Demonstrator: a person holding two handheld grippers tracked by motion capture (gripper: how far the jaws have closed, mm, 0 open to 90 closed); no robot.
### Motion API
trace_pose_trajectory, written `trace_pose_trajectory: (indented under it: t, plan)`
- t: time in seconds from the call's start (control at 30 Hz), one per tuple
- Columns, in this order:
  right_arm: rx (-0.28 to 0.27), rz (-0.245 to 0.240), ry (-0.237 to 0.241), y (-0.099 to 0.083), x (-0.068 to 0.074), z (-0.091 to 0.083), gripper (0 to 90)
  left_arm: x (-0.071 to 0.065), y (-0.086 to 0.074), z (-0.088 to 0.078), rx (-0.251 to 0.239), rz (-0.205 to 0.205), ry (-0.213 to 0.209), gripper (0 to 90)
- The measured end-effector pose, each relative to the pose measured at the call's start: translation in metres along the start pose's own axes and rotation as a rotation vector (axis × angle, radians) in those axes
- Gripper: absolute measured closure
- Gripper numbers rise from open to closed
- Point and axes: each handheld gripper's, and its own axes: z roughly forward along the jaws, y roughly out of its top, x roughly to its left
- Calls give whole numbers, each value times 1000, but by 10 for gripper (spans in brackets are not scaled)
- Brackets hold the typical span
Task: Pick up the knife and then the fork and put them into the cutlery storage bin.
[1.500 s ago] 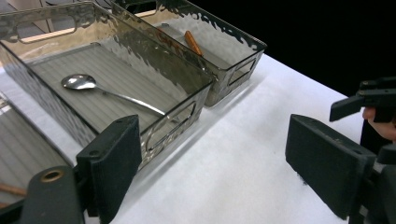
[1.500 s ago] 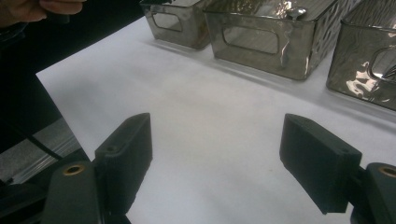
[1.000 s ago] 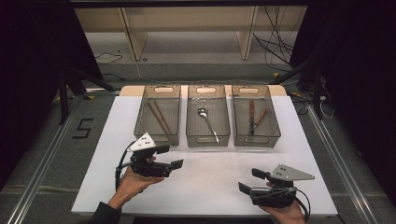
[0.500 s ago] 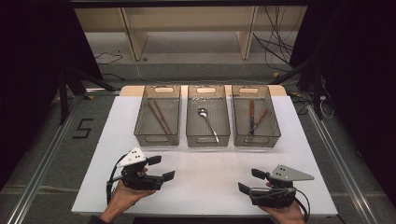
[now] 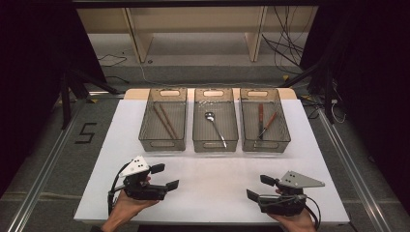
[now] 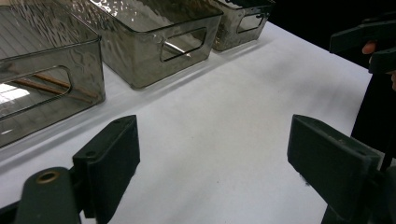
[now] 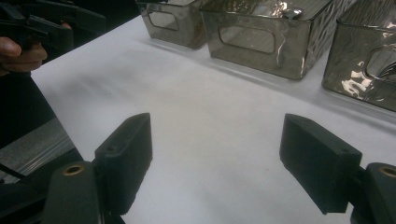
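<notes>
Three smoky clear bins stand in a row at the back of the white table [image 5: 212,166]. The left bin [image 5: 163,120] holds two brown chopsticks [image 5: 164,121], the middle bin [image 5: 215,121] a metal spoon [image 5: 213,126], the right bin [image 5: 264,121] two brown-handled utensils [image 5: 263,124]. My left gripper [image 5: 165,176] rests low at the front left, open and empty, pointing right. At the front right my right gripper [image 5: 259,187] is open and empty too, pointing left. In the left gripper view the jaws [image 6: 215,158] stand wide apart over bare table; the right gripper view [image 7: 215,158] shows the same.
The table's front edge runs just behind both hands. A shelf unit [image 5: 193,29] and cables [image 5: 285,43] lie on the floor beyond the bins. A "5" mark [image 5: 86,133] is on the floor at the left. Bare table lies between the grippers and the bins.
My left gripper has drawn back from near the left bin toward the front edge and stays open. The right gripper has not moved.
</notes>
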Motion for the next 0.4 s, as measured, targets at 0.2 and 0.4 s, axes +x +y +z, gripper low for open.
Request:
trace_pose_trajectory:
  t: [0.2, 0.4]
  plan:
    - [2, 1, 1, 0, 0, 0, 261, 0, 0, 0, -4, -1, 1, 163]
    - [4, -1, 1, 0, 0, 0, 261, 0, 0, 1, -4, 2, 0, 162]
